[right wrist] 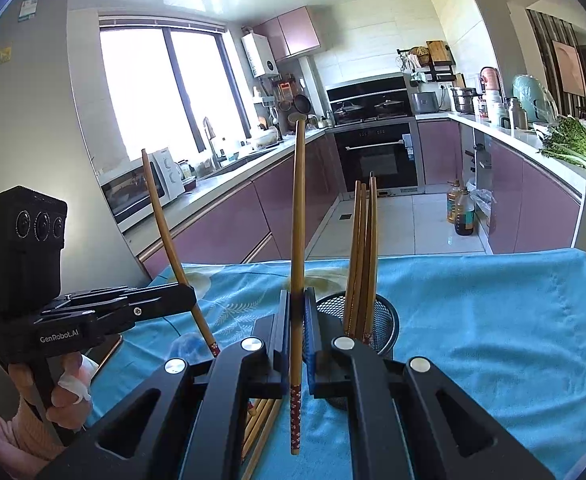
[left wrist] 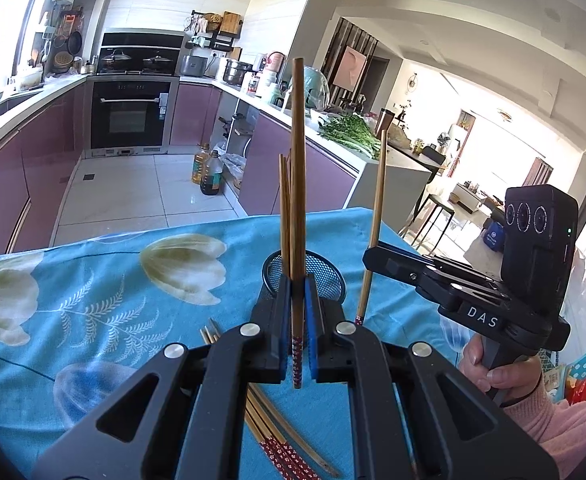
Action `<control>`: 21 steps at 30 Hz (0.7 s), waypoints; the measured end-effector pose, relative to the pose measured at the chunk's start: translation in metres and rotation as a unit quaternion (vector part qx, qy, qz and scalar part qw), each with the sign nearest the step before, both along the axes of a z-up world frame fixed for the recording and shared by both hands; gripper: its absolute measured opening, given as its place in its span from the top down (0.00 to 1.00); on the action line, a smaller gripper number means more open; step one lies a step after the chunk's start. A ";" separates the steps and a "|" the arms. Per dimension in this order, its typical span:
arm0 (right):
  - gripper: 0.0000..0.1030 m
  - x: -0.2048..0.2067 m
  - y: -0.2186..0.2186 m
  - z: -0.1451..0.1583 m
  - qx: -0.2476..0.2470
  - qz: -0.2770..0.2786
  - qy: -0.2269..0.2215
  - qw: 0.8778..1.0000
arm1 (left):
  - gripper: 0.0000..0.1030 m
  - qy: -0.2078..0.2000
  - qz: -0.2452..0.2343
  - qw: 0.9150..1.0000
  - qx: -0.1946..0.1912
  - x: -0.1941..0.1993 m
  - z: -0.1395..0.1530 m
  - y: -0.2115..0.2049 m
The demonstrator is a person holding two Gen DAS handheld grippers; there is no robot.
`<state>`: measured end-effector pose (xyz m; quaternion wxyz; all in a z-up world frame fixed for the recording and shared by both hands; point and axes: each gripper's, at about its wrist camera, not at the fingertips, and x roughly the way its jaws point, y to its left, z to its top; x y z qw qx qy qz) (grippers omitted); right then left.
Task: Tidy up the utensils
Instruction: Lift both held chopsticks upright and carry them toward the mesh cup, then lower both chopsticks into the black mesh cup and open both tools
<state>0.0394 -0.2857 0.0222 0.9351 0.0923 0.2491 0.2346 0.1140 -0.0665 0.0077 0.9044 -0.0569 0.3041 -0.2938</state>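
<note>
Both grippers [left wrist: 297,312] [right wrist: 297,312] clamp upright chopsticks [left wrist: 297,184] [right wrist: 297,216] above the table

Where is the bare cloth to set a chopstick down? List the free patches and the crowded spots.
Free: the blue cloth right of the mesh holder, out to the table edge, and the tulip-print stretch left of the holder. Crowded: the holder itself, and the loose chopsticks lying under the left gripper.

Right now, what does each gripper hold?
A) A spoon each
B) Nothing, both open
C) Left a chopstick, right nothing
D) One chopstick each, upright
D: the left gripper is shut on one upright chopstick, and the right gripper on another chopstick, beside the mesh holder.
</note>
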 end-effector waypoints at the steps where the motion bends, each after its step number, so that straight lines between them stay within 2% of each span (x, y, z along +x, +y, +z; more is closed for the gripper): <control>1: 0.95 0.000 0.000 0.000 0.000 0.000 -0.001 1.000 | 0.93 -0.001 -0.001 1.000 0.000 0.000 0.001 0.000; 21: 0.95 0.010 -0.001 0.011 0.000 -0.002 -0.015 1.000 | 0.93 -0.012 -0.012 1.000 -0.001 0.008 0.011 -0.013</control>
